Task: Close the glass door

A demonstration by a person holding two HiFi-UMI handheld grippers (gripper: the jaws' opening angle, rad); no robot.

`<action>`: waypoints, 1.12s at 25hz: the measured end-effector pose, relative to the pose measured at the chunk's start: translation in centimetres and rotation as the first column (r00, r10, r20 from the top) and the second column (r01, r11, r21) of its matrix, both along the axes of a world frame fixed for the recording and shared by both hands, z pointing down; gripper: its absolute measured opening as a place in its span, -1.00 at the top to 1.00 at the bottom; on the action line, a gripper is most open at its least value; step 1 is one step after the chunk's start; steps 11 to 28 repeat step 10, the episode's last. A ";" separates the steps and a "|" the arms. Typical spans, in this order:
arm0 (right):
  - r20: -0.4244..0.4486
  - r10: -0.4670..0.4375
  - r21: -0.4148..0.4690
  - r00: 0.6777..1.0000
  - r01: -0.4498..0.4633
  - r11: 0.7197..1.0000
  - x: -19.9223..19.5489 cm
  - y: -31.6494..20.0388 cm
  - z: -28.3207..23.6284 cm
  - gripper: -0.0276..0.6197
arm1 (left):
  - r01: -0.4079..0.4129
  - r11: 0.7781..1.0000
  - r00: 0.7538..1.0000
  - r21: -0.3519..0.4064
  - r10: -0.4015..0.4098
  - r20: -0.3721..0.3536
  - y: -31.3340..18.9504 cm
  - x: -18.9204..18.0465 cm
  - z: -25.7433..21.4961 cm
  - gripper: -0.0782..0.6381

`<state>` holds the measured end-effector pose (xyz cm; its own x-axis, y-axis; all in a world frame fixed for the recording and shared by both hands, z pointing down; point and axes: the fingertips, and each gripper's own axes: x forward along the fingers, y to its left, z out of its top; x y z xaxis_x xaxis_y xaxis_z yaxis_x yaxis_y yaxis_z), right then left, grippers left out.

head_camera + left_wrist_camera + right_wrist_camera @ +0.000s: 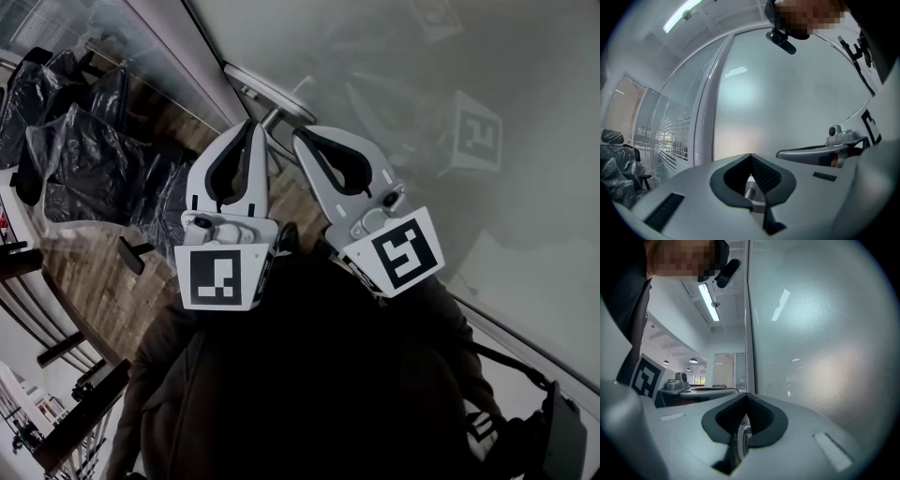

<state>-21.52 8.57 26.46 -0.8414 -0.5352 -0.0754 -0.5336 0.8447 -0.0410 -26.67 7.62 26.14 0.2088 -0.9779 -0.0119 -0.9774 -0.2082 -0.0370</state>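
Progress slim, by the look. Glass door (403,66) frosted, filling upper right; open room beyond its edge, centre-left in right gripper view. Left gripper (250,124) and right gripper (299,135) centre frame, both pressed together, empty, tips near the pane. Closing push not yet done.

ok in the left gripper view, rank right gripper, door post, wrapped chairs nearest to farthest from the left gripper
1. right gripper, alongside, right
2. door post, ahead, left
3. wrapped chairs, far left, low
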 end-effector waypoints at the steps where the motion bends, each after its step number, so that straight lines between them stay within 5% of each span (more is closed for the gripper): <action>1: -0.002 -0.001 0.000 1.000 0.001 1.000 0.0 0.0 0.1 0.91 | 0.000 1.000 1.000 0.003 0.000 -0.001 0.0 0.0 0.0 0.79; 28: -0.008 -0.010 -0.007 1.000 0.010 1.000 -0.3 0.0 -0.1 0.91 | -0.023 0.999 1.000 0.026 0.023 0.004 -0.4 0.2 -0.7 0.79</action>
